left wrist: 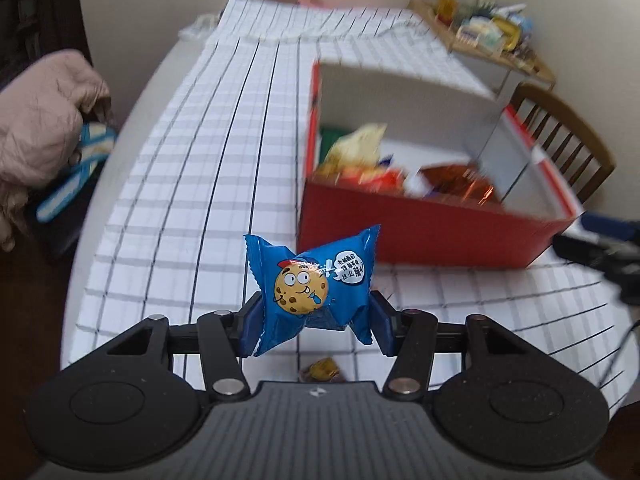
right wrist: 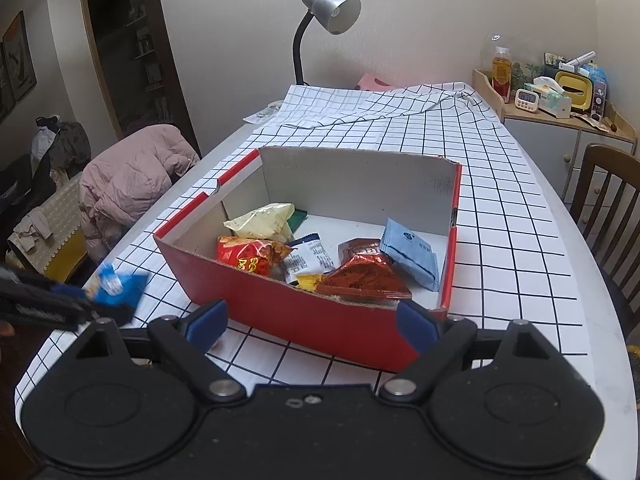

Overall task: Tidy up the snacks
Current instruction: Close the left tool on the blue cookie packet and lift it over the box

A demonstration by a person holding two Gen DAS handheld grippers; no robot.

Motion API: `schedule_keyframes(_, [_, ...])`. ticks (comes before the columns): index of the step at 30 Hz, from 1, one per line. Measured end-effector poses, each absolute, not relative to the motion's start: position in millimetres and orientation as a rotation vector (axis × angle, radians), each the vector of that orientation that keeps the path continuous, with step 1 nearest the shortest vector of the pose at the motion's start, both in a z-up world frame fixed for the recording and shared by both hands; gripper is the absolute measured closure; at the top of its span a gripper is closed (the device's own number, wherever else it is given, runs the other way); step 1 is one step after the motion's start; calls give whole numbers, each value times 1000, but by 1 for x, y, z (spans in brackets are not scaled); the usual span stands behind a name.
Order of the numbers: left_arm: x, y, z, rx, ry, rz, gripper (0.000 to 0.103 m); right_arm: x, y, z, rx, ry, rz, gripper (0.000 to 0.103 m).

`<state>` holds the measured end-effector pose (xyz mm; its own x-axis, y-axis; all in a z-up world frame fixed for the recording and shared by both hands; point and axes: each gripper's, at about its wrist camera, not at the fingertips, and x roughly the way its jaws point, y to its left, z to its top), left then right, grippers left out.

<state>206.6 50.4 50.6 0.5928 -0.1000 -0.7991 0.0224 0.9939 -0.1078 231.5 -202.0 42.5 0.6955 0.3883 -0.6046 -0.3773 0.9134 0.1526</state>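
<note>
My left gripper [left wrist: 314, 320] is shut on a blue cookie packet [left wrist: 312, 286] with a cartoon cookie face, held above the checked tablecloth, left of the red cardboard box [left wrist: 420, 232]. The right wrist view shows the same packet [right wrist: 116, 286] in the left gripper at far left. My right gripper [right wrist: 312, 320] is open and empty, just before the near wall of the red box [right wrist: 312, 316]. Inside the box lie several snack packets: a yellow bag [right wrist: 264, 222], a red bag [right wrist: 250, 258], a red Oreo pack [right wrist: 364, 272] and a pale blue packet [right wrist: 410, 254].
A small yellow-brown wrapped snack [left wrist: 322, 370] lies on the cloth under the left gripper. A desk lamp [right wrist: 324, 20] stands at the table's far end. A wooden chair [right wrist: 608, 208] is at the right, a pink jacket [right wrist: 132, 176] on a chair at the left, a cluttered cabinet [right wrist: 560, 96] far right.
</note>
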Motion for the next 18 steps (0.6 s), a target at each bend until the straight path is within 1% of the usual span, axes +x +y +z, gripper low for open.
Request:
schedule_keyframes(8, [233, 18, 102, -26, 832, -90, 49, 236, -203, 45, 16, 674, 414, 12])
schedule_keyframes(12, [258, -4, 104, 19, 826, -87, 49, 240, -205, 45, 19, 676, 410, 12])
schedule_keyframes(18, [289, -20, 85, 39, 874, -73, 49, 243, -210, 41, 19, 684, 402, 12])
